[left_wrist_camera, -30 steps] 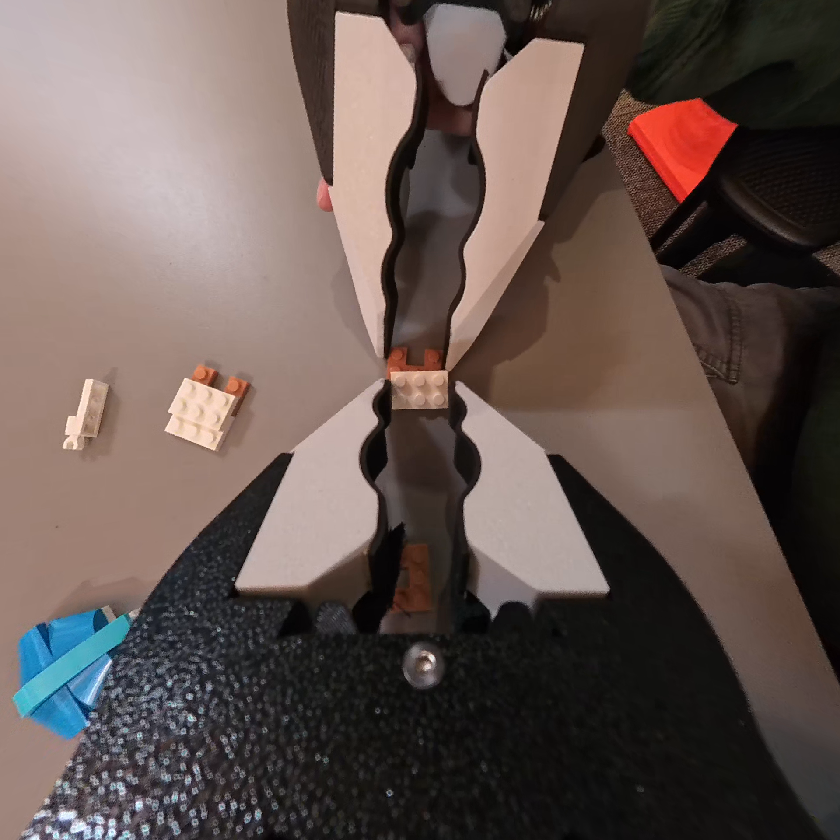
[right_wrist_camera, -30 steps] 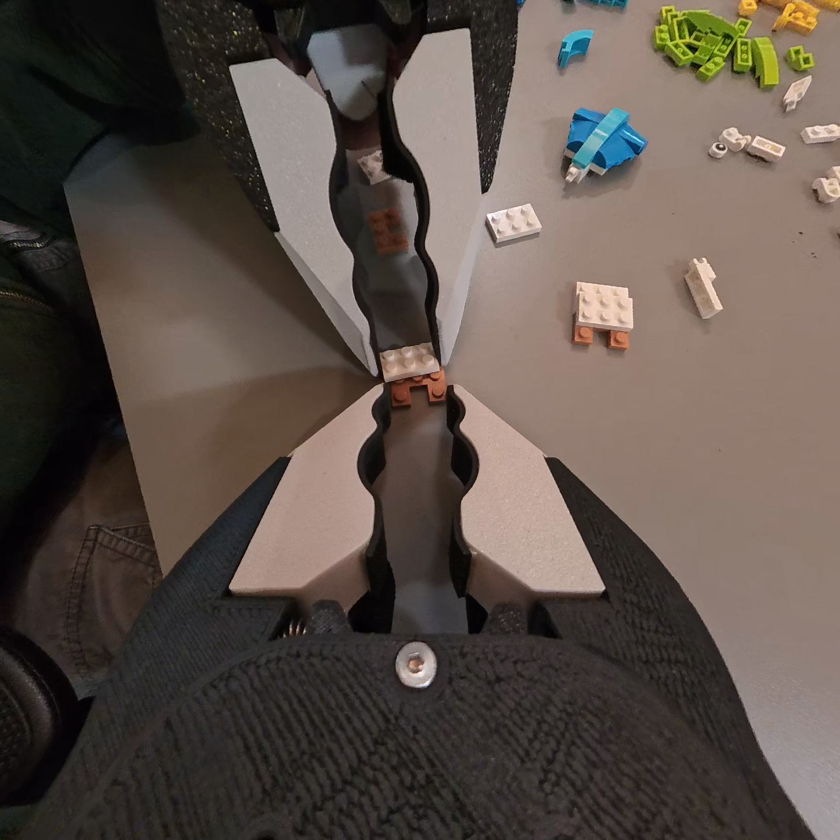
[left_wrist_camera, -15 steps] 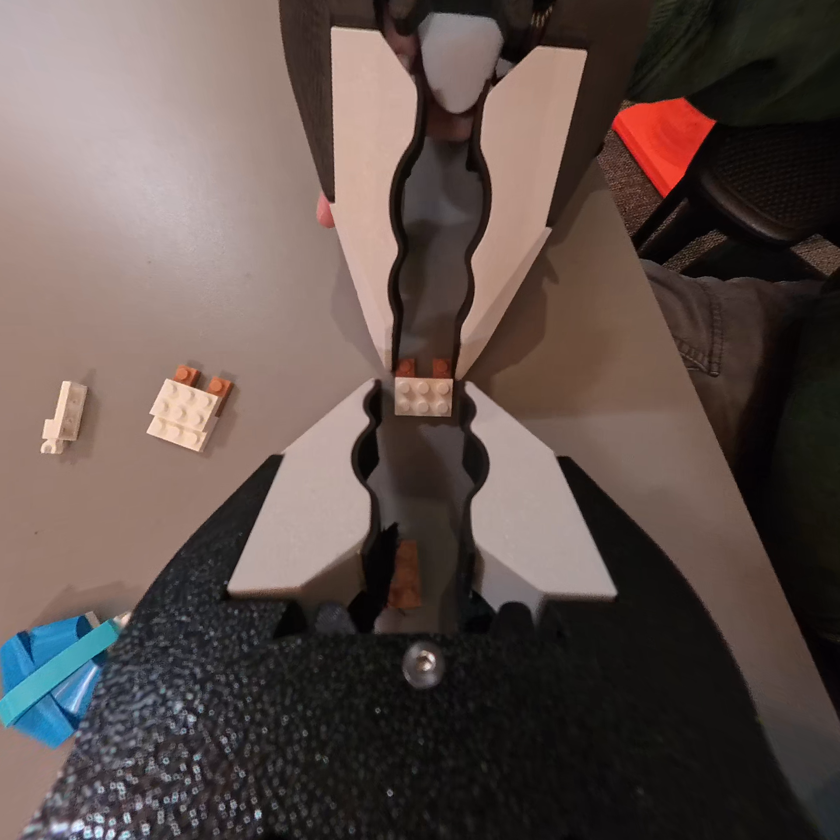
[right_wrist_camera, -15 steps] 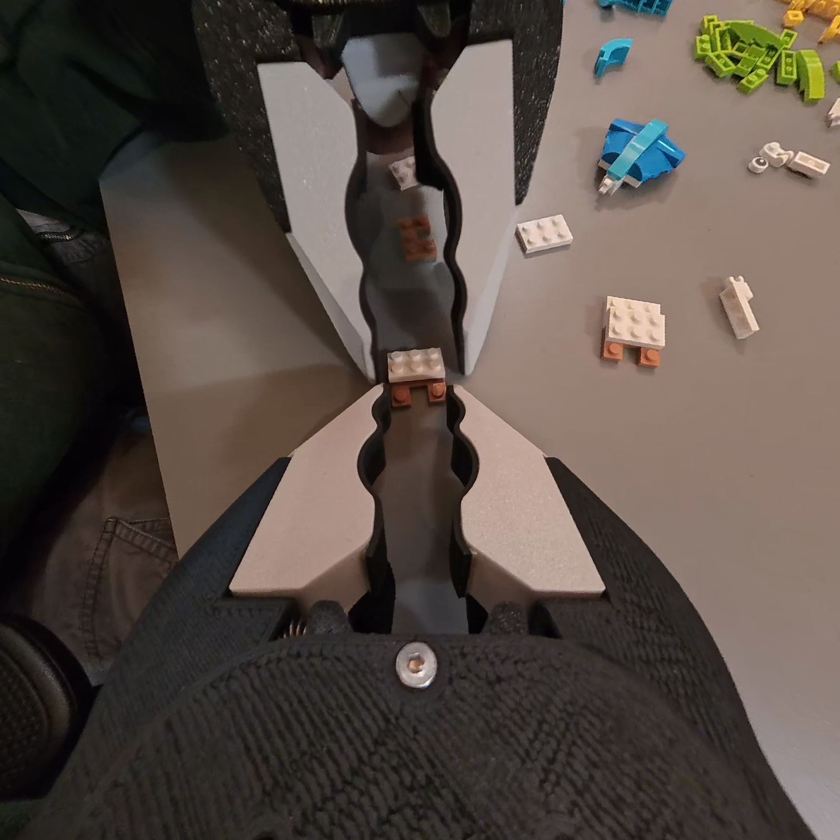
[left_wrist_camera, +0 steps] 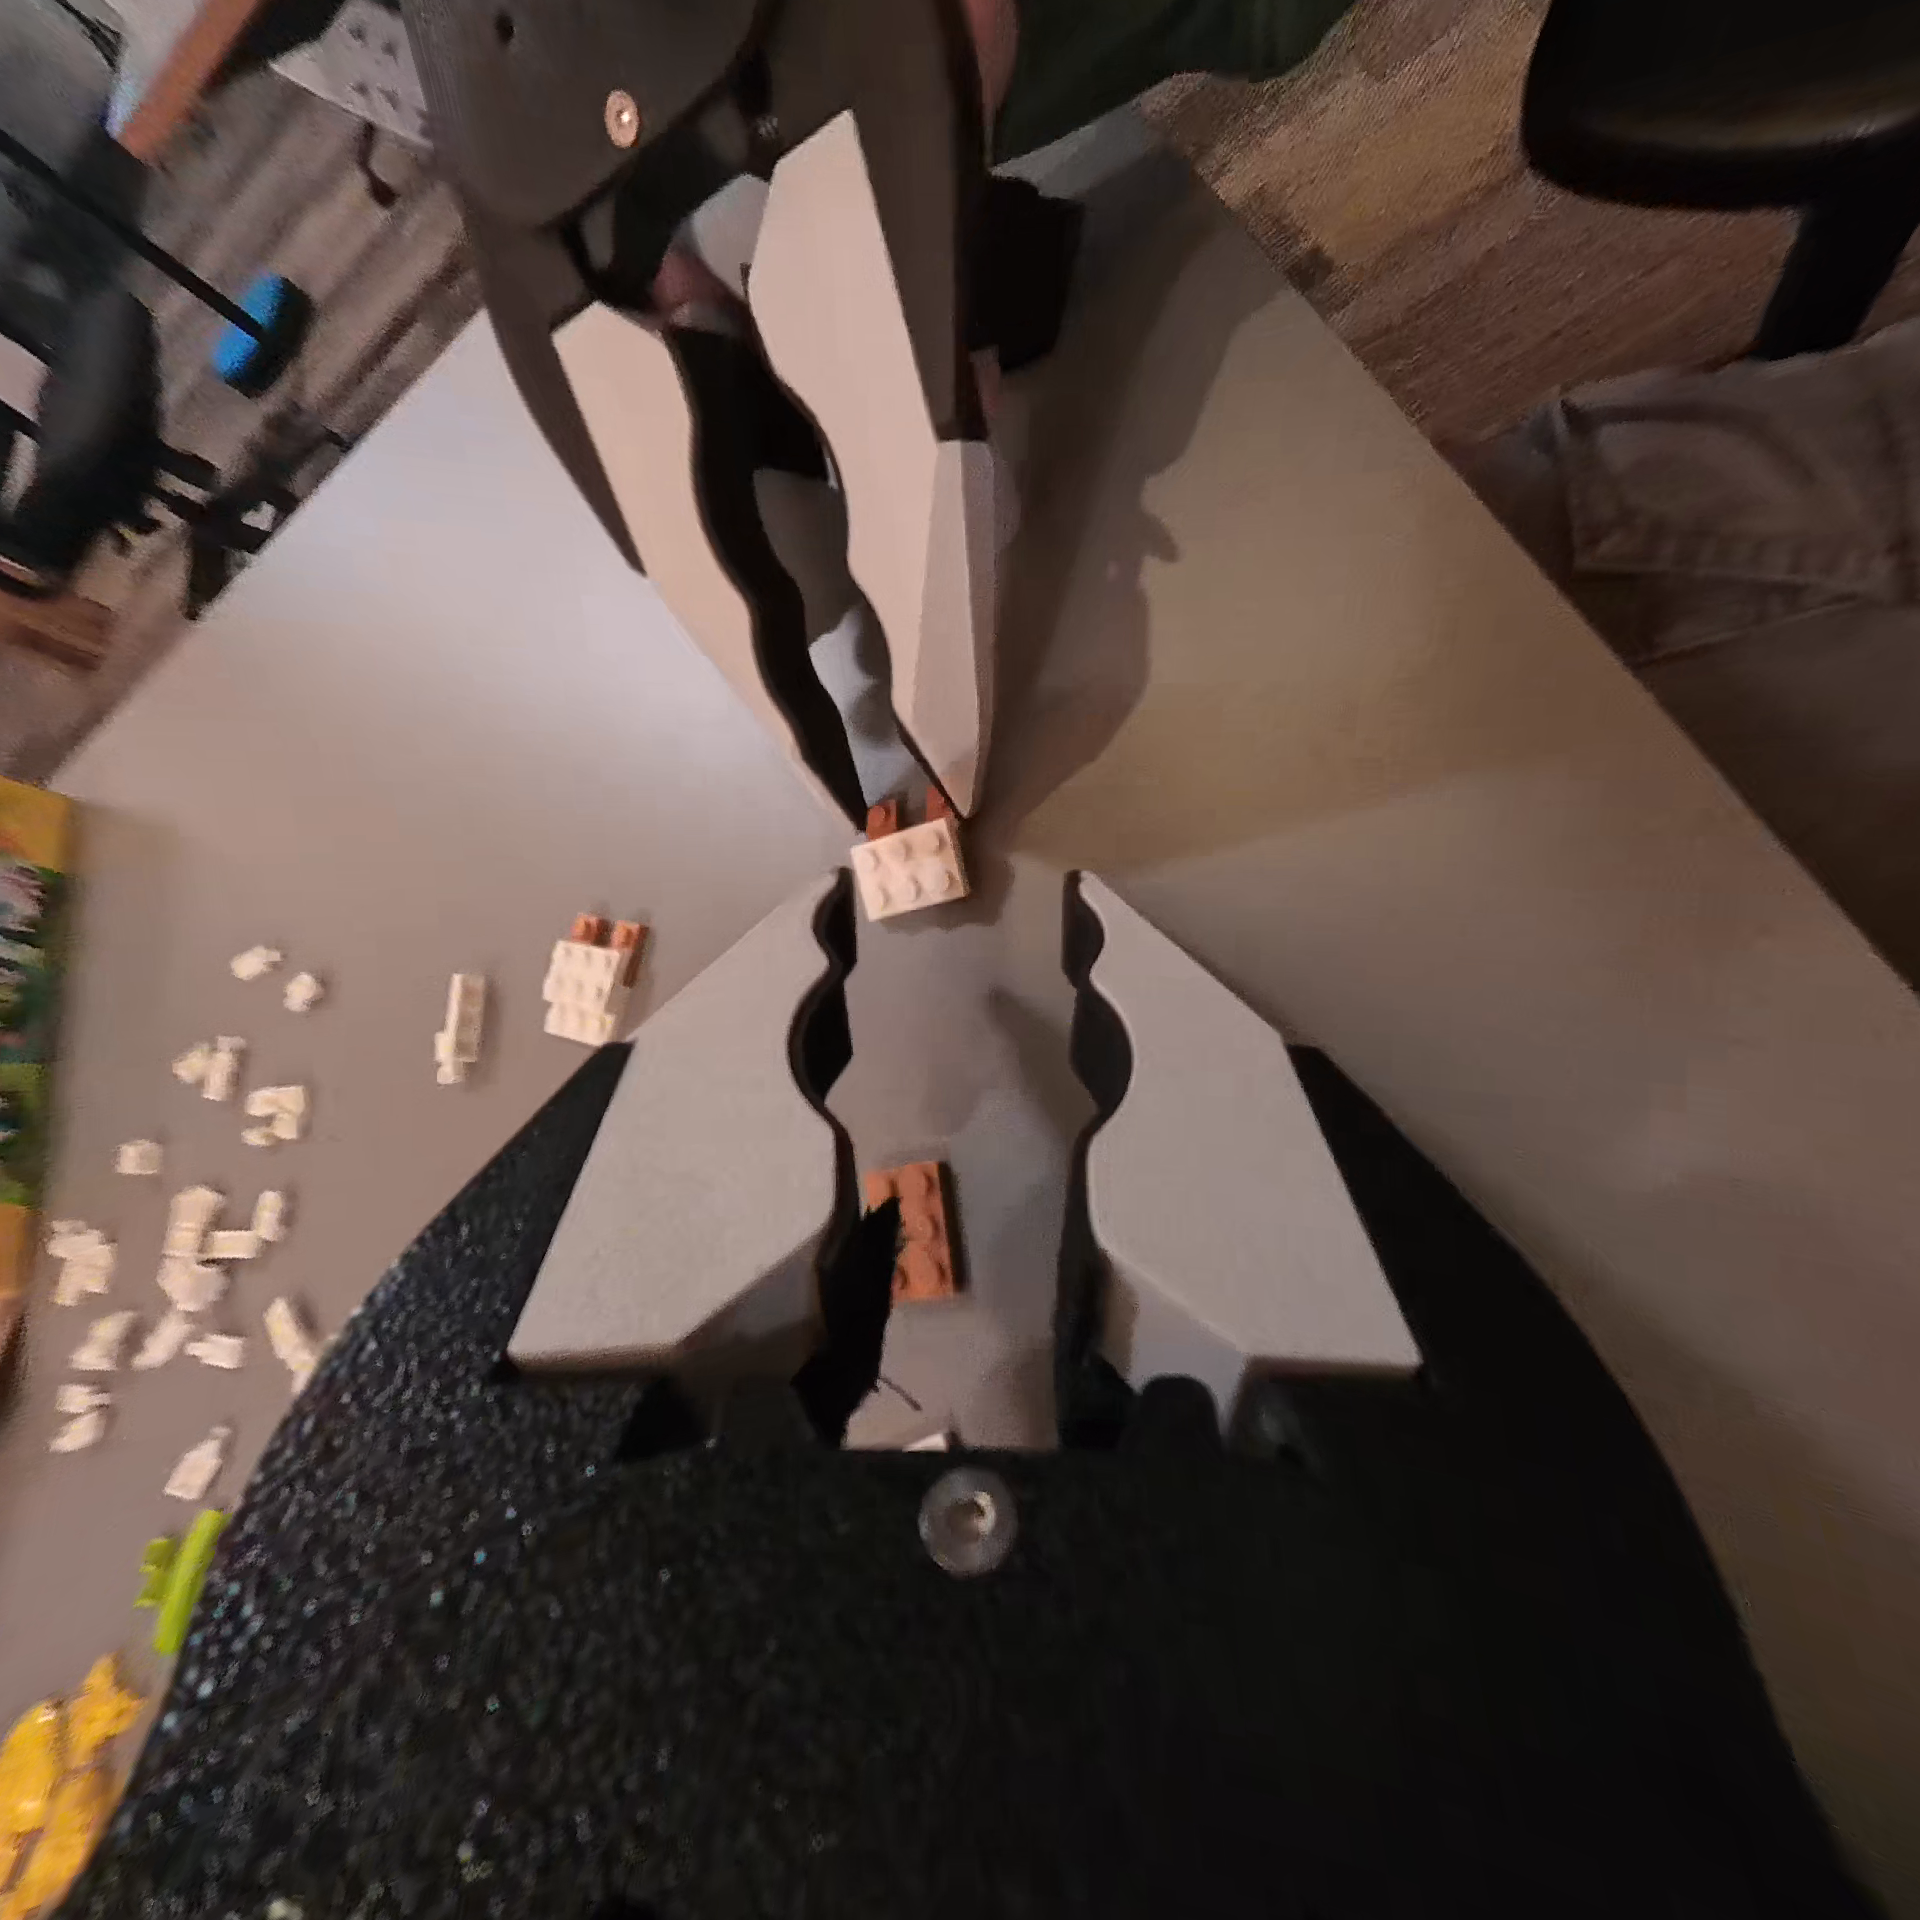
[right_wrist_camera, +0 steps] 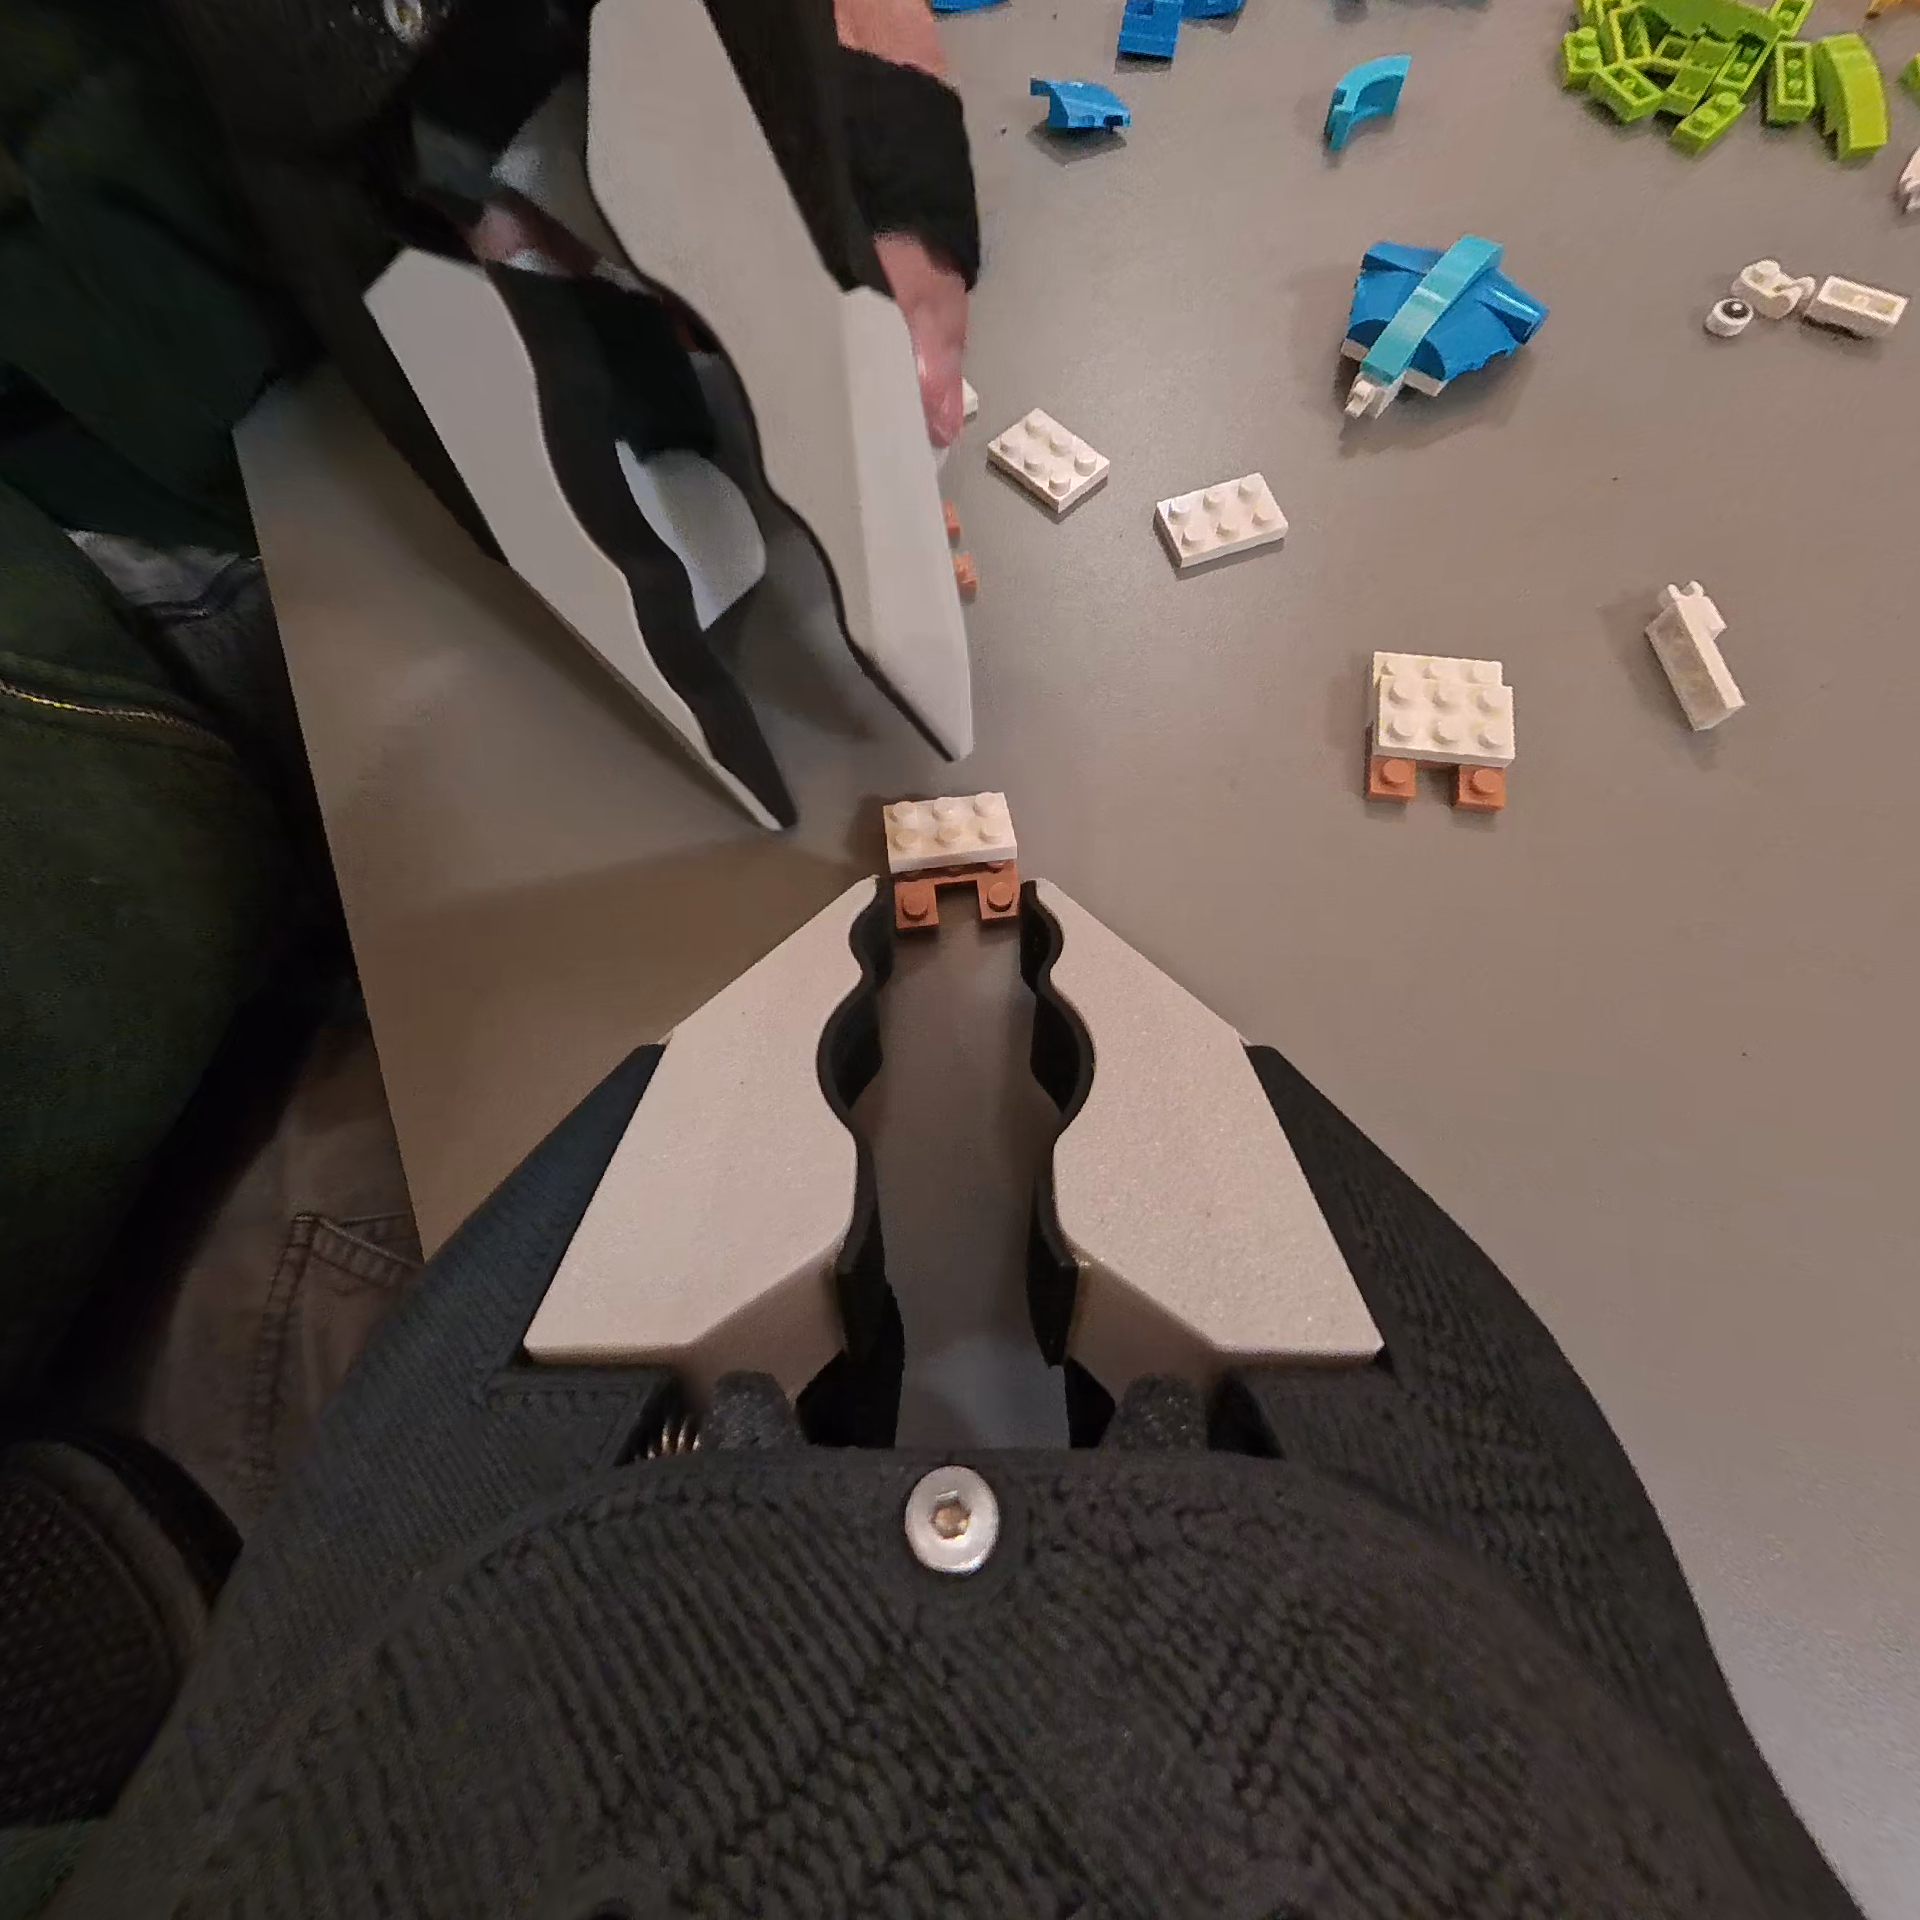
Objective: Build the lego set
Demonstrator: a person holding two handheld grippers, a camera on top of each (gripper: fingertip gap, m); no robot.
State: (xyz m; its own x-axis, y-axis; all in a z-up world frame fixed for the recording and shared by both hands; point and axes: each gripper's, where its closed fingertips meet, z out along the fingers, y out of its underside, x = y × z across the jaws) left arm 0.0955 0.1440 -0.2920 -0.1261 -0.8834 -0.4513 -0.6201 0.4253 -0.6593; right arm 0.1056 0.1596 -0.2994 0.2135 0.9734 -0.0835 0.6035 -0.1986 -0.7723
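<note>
Left tongs [left_wrist_camera: 956, 899] have let go of the small brick stack and swung away from it: half a second ago both pairs met on it tip to tip, and now the left pair stands spread, its tips tilted off toward the upper left of the right wrist view and clear of the stack. The left wrist view has tipped and blurred with that swing, and more of the grey desk [right_wrist_camera: 1351, 1091] and its scattered bricks shows. Right tongs [right_wrist_camera: 956, 896] have not shifted; at the centre of the frame their tips pinch the brown notched plate [right_wrist_camera: 954, 906] from both sides, and the white plate [right_wrist_camera: 948, 828] sits on top of it, jutting out past the tips. That grip is only on the brown plate's edges at the very tips, so it looks shallow. On the desk, a blue model [right_wrist_camera: 1439, 312] lies at upper right, a similar white-and-brown stack [right_wrist_camera: 1439, 717] at right, and two loose white plates [right_wrist_camera: 1221, 517] sit above centre. A loose brown plate [left_wrist_camera: 914, 1226] lies between the left tongs' fingers, low in their view.
</note>
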